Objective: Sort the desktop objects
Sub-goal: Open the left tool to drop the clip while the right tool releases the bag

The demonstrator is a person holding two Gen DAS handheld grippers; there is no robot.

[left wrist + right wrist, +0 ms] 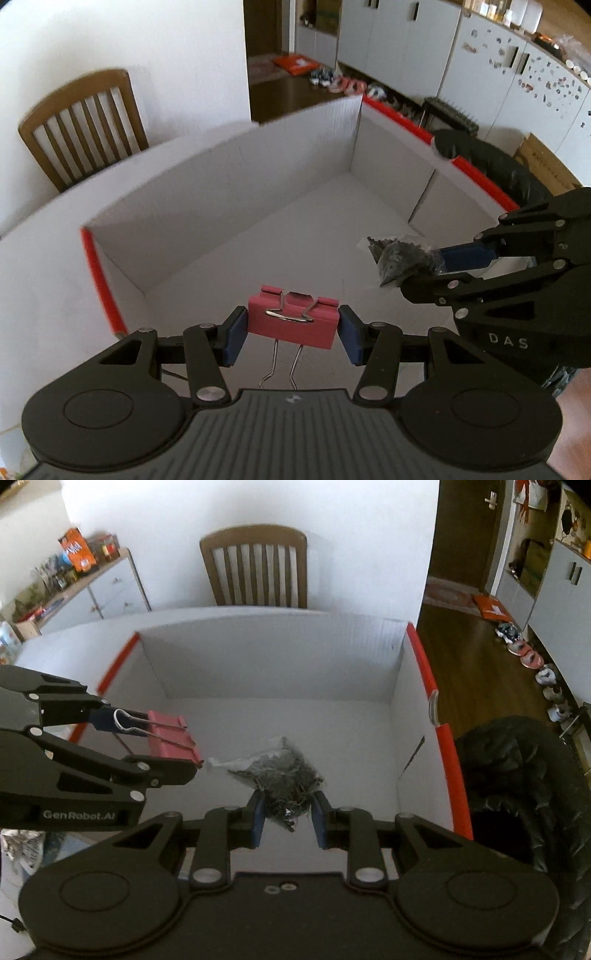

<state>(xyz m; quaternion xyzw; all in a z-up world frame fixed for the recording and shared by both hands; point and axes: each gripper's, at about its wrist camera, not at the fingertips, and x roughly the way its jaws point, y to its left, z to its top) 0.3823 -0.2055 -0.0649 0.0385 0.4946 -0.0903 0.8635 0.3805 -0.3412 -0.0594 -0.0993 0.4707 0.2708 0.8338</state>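
Left wrist view puts the pink binder clip [293, 325] at the centre, clamped by its two short sides between the blue pads [234, 338] of the left gripper [293, 334], one wire handle folded flat over its face and the other pointing back toward the camera. The clip hangs in the air above the floor of an open white cardboard box [258, 206] with red-edged rims, not touching it. Just to its right, the right gripper [430, 264] reaches in from the side, clenched on a small clear plastic bag of dark bits [397, 260], which also hangs over the box floor, near the clip but apart from it. Right wrist view shows the same bag [284, 775] pinched at its near end between the close-set blue pads [258, 818] of the right gripper [288, 818], the rest of it sticking forward over the white box [266, 661]. The left gripper [147, 738] comes in from the left there with the binder clip [171, 740] held out over the box. Beyond the box stands a wooden chair [255, 568] against a white wall. A black plastic bag [517, 775] sits just outside the box's right wall, and shoes [528, 657] line the dark wooden floor farther off, beside grey cabinets [406, 48].
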